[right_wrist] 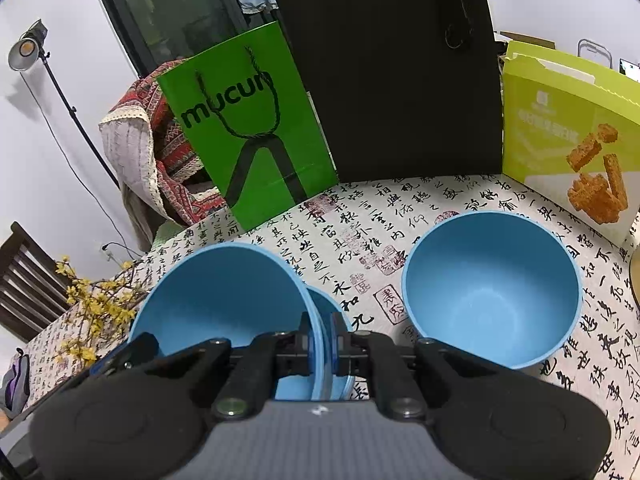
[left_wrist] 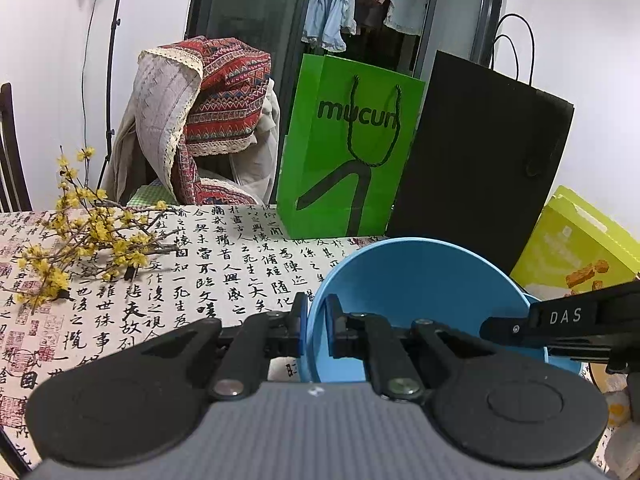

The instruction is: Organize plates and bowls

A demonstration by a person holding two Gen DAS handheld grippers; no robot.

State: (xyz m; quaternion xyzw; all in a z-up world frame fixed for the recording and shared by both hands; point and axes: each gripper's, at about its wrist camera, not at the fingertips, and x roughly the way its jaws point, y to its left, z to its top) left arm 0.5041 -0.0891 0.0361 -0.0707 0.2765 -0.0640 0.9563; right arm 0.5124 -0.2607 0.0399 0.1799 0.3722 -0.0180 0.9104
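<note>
Walls (left_wrist: 44,60): plain white, seen at the upper left and upper right of both views.
Door (left_wrist: 248,8): a dark-framed glass panel at the top centre, with hanging clothes (left_wrist: 332,4) seen behind it.
Chair (left_wrist: 200,128): draped with a red patterned cloth and pale garments, left of centre.
Second chair (right_wrist: 28,284): dark wood slats at the left edge.
Table (left_wrist: 224,256): covered with a calligraphy-printed cloth.
Lamp (right_wrist: 26,50): lit, on a black stand, upper left of the right wrist view.
</note>
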